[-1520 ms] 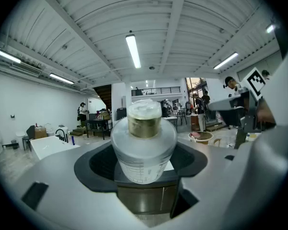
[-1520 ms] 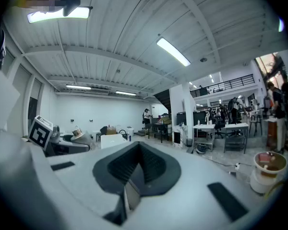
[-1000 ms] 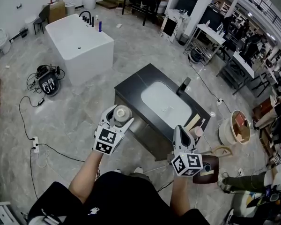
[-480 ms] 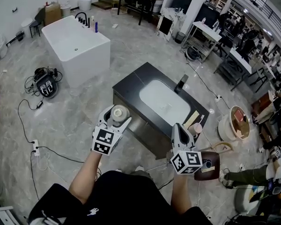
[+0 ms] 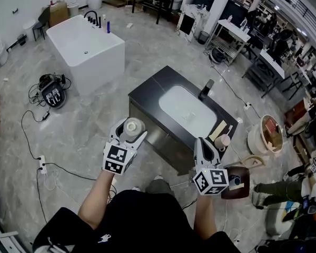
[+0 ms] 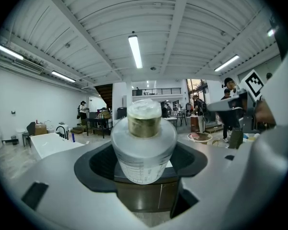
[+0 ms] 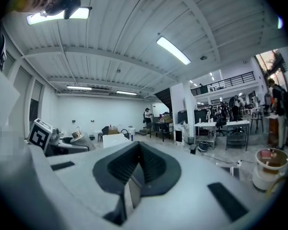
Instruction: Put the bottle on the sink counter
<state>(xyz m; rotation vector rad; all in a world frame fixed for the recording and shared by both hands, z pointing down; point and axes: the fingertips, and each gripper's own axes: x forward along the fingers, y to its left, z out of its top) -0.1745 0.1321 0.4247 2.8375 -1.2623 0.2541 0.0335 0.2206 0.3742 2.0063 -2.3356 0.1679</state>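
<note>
The bottle (image 6: pixel 143 147) is frosted, with a gold neck and a white cap, and it stands upright between the pads of my left gripper (image 6: pixel 143 163), which is shut on its body. In the head view this gripper (image 5: pixel 130 130) holds the bottle (image 5: pixel 133 126) in the air just off the near left corner of the black sink counter (image 5: pixel 147 96). The counter has a white basin (image 5: pixel 185 114) and a black faucet (image 5: pixel 206 89). My right gripper (image 5: pixel 206 148) hovers by the counter's near right end. Its jaws (image 7: pixel 136 172) are shut with nothing between them.
A beige block (image 5: pixel 217 131) and a pink-topped item (image 5: pixel 223 140) lie at the counter's right end. A white bathtub (image 5: pixel 85 45) stands far left. Cables and a power strip (image 5: pixel 40 162) lie on the floor at left. A bucket (image 5: pixel 267 136) and a brown stool (image 5: pixel 235 186) are at right.
Both grippers keep nearly the same pose, the left still holding the bottle. The view has shifted slightly, so the counter sits a touch nearer.
</note>
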